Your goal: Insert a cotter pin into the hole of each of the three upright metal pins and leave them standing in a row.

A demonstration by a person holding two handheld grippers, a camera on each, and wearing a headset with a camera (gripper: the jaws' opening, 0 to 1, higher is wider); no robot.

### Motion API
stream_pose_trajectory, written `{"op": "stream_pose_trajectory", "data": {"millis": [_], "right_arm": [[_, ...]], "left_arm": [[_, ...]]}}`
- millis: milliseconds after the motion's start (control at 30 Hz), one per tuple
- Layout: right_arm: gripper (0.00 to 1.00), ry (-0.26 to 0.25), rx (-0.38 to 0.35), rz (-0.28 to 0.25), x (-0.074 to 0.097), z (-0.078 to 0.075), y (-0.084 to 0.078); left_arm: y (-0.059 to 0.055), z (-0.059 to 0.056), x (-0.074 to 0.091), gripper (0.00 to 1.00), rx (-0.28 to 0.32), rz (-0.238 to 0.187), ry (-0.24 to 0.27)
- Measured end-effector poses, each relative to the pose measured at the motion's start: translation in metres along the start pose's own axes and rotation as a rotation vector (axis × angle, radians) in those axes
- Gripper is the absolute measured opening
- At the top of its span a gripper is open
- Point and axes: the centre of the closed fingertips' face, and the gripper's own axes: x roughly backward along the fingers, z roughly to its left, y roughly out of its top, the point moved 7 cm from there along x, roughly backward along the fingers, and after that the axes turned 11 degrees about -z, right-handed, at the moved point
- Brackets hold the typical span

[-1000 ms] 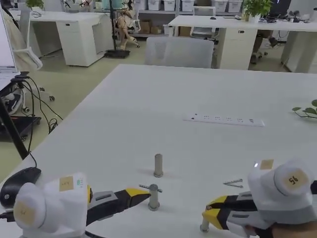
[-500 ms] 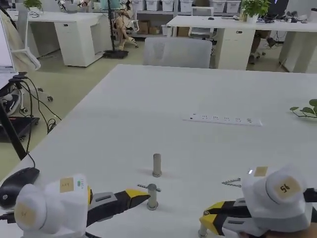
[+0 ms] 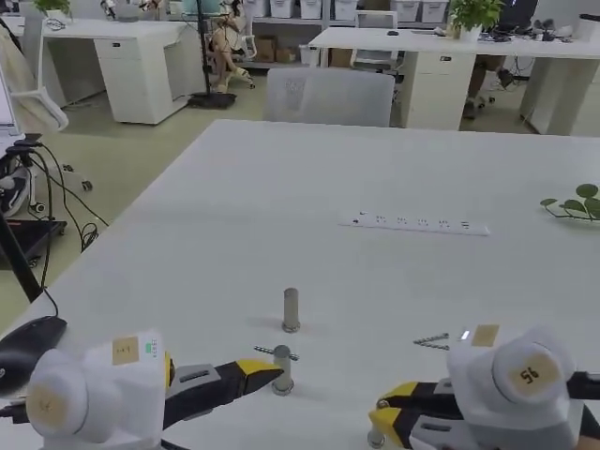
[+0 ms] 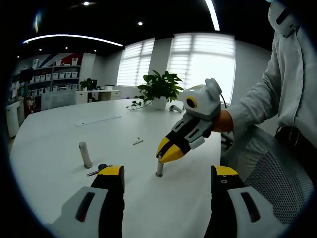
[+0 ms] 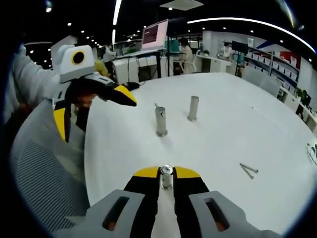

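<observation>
My right gripper [image 5: 167, 174] is clamped on the near pin [image 3: 375, 437], with its jaws pressed in on both sides just below the pin's top. The pin is upright, its flanged foot low at the table [image 3: 281, 187]; I cannot tell whether the foot is touching.

My left gripper [image 4: 168, 173] has its jaws wide apart. In the head view its yellow tips lie just beside the middle pin [image 3: 282, 371], on that pin's left. The middle pin stands upright on the table with a cotter pin [image 3: 270, 352] crosswise through its top, the long end poking out toward the left gripper. Behind it, a little apart, the far pin [image 3: 291, 309] stands upright too. The three pins run in a slanted line from the far pin down to the one in my right gripper.

A couple of loose cotter pins [image 3: 431, 341] lie flat on the table just beyond the right gripper, well to the right of the far pin. Farther out, a white power strip [image 3: 417, 224] lies across the table. Some plant leaves [image 3: 574, 203] come in at the right edge, and a dark mouse [image 3: 23, 339] sits at the near left edge. Beyond the table's far end is a grey chair [image 3: 328, 96].
</observation>
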Motion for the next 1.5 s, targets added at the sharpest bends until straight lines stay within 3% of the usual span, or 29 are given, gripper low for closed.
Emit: {"op": "stream_pose_trajectory", "data": {"millis": [133, 300, 833, 967, 1200, 1500], "right_arm": [[0.2, 0.008, -0.013, -0.006, 0.0, -0.002, 0.001], [0.22, 0.034, -0.002, -0.012, 0.005, -0.005, 0.003], [0.2, 0.228, 0.1, 0.001, 0.014, -0.015, 0.006], [0.19, 0.244, 0.126, 0.03, 0.011, -0.016, 0.004], [0.19, 0.235, 0.099, 0.037, 0.005, -0.012, -0.001], [0.2, 0.225, 0.087, 0.045, 0.012, -0.019, -0.008]], "left_arm": [[0.001, -0.001, -0.001, 0.7, -0.001, 0.001, -0.001], [0.001, -0.001, -0.001, 0.71, -0.002, 0.002, -0.003], [0.0, -0.002, -0.001, 0.7, 0.001, 0.005, -0.007], [0.0, -0.003, -0.002, 0.7, -0.001, 0.007, -0.01], [0.0, -0.004, -0.003, 0.7, 0.003, 0.007, -0.012], [-0.001, -0.004, -0.005, 0.7, 0.004, 0.009, -0.016]]}}
